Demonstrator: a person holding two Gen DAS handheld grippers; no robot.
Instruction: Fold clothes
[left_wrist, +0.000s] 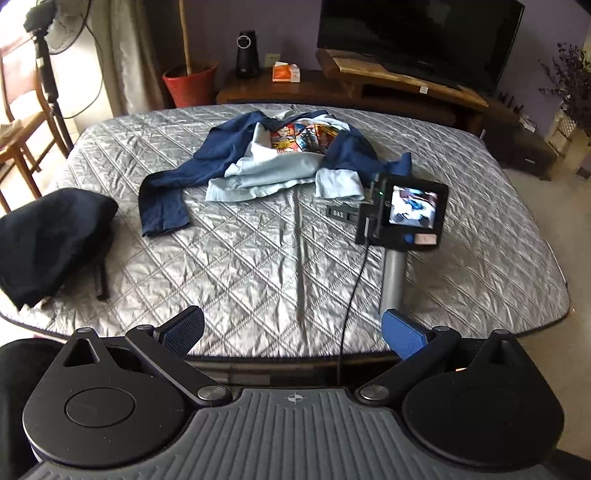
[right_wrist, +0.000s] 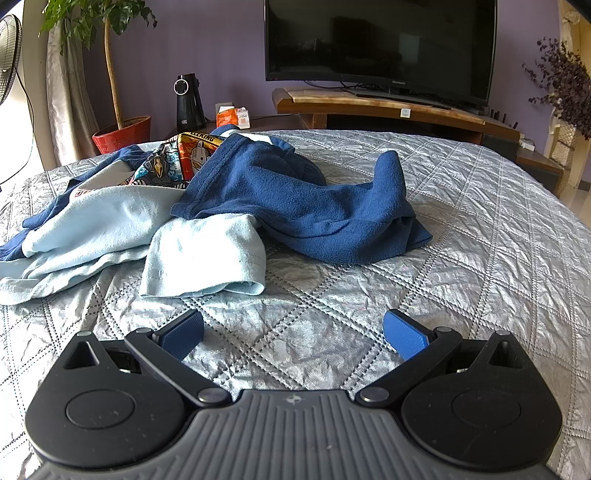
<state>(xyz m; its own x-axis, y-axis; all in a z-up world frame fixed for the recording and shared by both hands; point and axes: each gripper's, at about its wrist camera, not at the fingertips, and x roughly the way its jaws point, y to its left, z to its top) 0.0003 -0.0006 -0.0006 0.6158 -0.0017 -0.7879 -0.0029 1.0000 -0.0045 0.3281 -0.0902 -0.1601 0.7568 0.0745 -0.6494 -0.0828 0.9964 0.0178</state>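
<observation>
A crumpled shirt (left_wrist: 266, 162) lies in the far middle of the silver quilted bed cover (left_wrist: 258, 266). It has a light blue body, dark blue sleeves and a colourful print (right_wrist: 184, 155). In the left wrist view my left gripper (left_wrist: 293, 328) hangs open over the bed's near edge, well short of the shirt, with nothing between its fingers. The right gripper's screen and handle (left_wrist: 410, 214) stand just right of the shirt. In the right wrist view my right gripper (right_wrist: 293, 332) is open and empty above the cover. It sits just short of a light blue cuff (right_wrist: 207, 254) and a dark blue sleeve (right_wrist: 314, 214).
A black garment (left_wrist: 51, 240) lies bunched at the bed's left edge. A cable (left_wrist: 351, 295) runs from the right gripper over the near edge. Behind the bed are a TV (right_wrist: 380, 40) on a wooden stand (right_wrist: 369, 107), a red plant pot (right_wrist: 122, 134), a black speaker (right_wrist: 188, 99) and a fan (left_wrist: 62, 33).
</observation>
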